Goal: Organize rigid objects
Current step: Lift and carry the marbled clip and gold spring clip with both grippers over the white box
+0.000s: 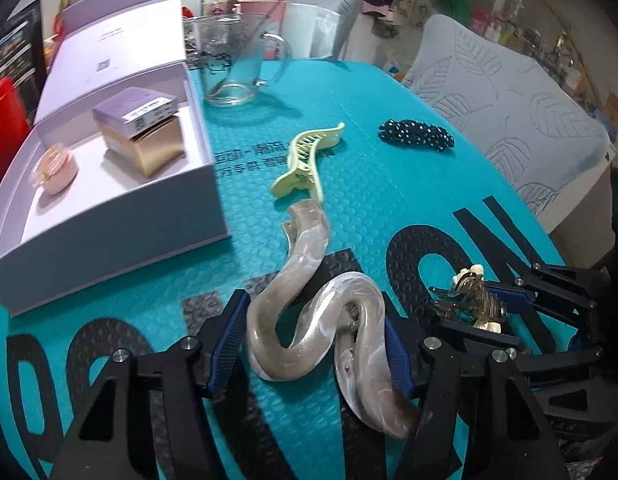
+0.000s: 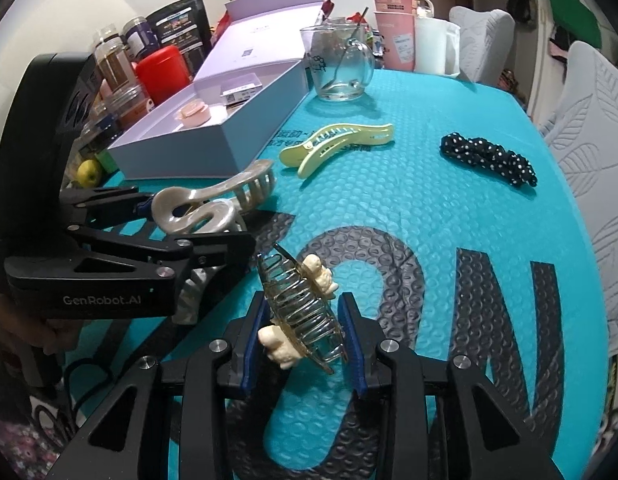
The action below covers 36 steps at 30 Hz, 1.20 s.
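Observation:
A pearly wavy hair claw (image 1: 309, 264) lies lengthwise between the blue pads of my left gripper (image 1: 314, 320), and both pads press on its sides. In the right wrist view that claw (image 2: 213, 196) sits in the left gripper (image 2: 189, 220) at the left. My right gripper (image 2: 303, 300) is shut on a clear amber claw clip (image 2: 305, 312) with cream figures on it, just above the teal mat (image 2: 429, 220). Further back lie a pale yellow-green clip (image 1: 305, 156) and a black polka-dot scrunchie (image 1: 417, 134).
An open lilac box (image 1: 109, 232) stands at the left and holds a pink round case (image 1: 55, 168) and a small gold box (image 1: 145, 136). A glass mug (image 1: 233, 64) with a spoon stands behind it. Jars, pink cups and padded chairs ring the table.

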Available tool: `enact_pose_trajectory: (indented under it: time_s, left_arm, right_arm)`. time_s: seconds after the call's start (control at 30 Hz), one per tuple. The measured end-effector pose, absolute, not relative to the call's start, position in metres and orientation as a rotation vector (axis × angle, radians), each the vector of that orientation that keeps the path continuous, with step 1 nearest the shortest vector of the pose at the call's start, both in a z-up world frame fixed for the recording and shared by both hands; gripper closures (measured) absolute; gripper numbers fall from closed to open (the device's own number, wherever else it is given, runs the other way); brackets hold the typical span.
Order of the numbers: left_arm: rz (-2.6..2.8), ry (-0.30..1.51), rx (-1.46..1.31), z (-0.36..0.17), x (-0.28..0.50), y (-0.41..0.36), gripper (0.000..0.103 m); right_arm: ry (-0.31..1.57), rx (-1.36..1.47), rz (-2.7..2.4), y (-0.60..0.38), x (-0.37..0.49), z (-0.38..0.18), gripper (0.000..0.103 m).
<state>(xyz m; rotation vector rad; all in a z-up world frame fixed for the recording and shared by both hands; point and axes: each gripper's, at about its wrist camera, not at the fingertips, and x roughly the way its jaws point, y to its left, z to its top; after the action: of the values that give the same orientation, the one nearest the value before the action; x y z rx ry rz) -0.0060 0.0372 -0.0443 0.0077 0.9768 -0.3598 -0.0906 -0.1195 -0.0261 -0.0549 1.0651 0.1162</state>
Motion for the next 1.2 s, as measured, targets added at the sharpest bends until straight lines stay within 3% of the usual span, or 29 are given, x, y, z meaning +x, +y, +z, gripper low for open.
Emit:
enact_pose_trajectory:
  time_s: [0.1,1.2]
  left_arm:
    - [-0.341,0.963,0.005,-0.039,-0.012,0.042,0.049]
    - [-0.170,0.876,-0.065,-0.001,-0.083,0.093,0.049]
  right_arm:
    - [1.052,-0.064,0.116,-0.116,-0.092,-0.022,0.068]
    - [0.993,-0.099,0.287,-0.054,-0.120,0.000,0.068]
